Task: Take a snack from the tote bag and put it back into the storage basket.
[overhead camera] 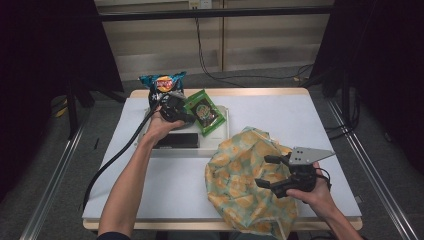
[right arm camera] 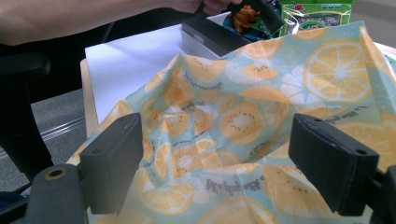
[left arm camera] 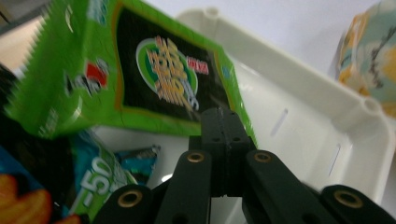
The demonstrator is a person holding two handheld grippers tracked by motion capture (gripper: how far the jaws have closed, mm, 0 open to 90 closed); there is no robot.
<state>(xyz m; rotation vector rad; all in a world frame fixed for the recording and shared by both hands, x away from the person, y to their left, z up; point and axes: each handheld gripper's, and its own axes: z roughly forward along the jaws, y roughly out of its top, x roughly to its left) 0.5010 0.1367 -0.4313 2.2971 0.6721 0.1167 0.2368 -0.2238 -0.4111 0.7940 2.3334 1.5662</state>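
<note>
My left gripper (overhead camera: 189,115) is shut on the near edge of a green snack packet (overhead camera: 204,111) and holds it tilted above a white tray (overhead camera: 222,131). In the left gripper view the jaws (left arm camera: 223,122) pinch the packet (left arm camera: 154,79) over the tray's rim (left arm camera: 369,121). My right gripper (overhead camera: 267,171) stands open over a soft bag printed with citrus slices (overhead camera: 240,185) at the front right. In the right gripper view its fingers (right arm camera: 112,163) frame the bag's crumpled cloth (right arm camera: 243,121) without touching it.
A blue chips bag (overhead camera: 162,82) leans at the tray's far left, and a black box (overhead camera: 177,140) lies in the tray's near side. More blue packets (left arm camera: 102,179) lie under the green one. White table cover (overhead camera: 280,112) is bare at the back right.
</note>
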